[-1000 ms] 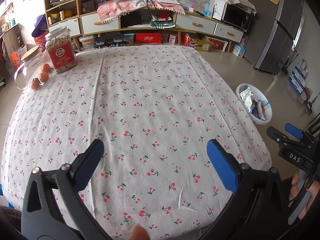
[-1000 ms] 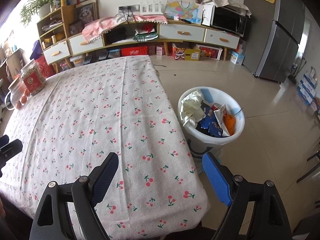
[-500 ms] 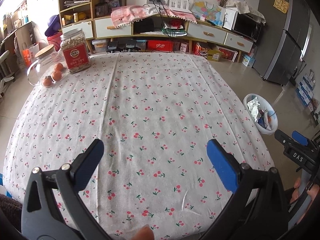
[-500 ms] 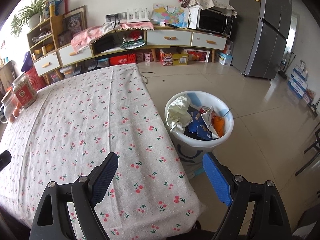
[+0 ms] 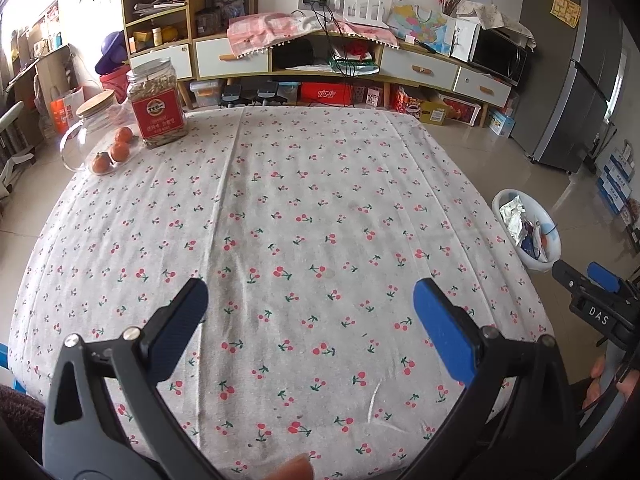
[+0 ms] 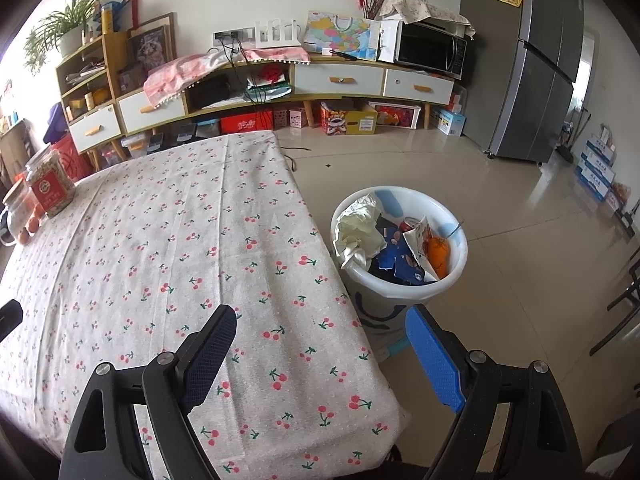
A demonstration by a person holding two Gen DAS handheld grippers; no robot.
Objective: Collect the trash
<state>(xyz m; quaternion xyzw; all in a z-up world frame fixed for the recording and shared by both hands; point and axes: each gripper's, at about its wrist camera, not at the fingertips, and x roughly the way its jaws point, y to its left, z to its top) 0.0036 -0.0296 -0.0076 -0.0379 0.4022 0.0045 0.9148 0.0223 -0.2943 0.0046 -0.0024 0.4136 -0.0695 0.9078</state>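
Left gripper (image 5: 310,304) jaws wide apart, nothing between them, hanging over the near part of the cherry-print tablecloth (image 5: 300,208); right gripper (image 6: 320,338) also spread wide and empty, over the table's near right corner. The trash (image 6: 394,246), crumpled paper, wrappers and an orange scrap, sits in the white bin (image 6: 448,280) on the floor just beside the table's right edge, ahead of the right gripper's blue finger (image 6: 434,362) and well right of the left gripper. Far left corner: red-label jar (image 5: 158,106), glass jar (image 5: 94,128), small oranges (image 5: 116,150).

The table (image 6: 120,240) hides the lower left side of the trash bucket (image 6: 452,280); its deeper contents are buried.
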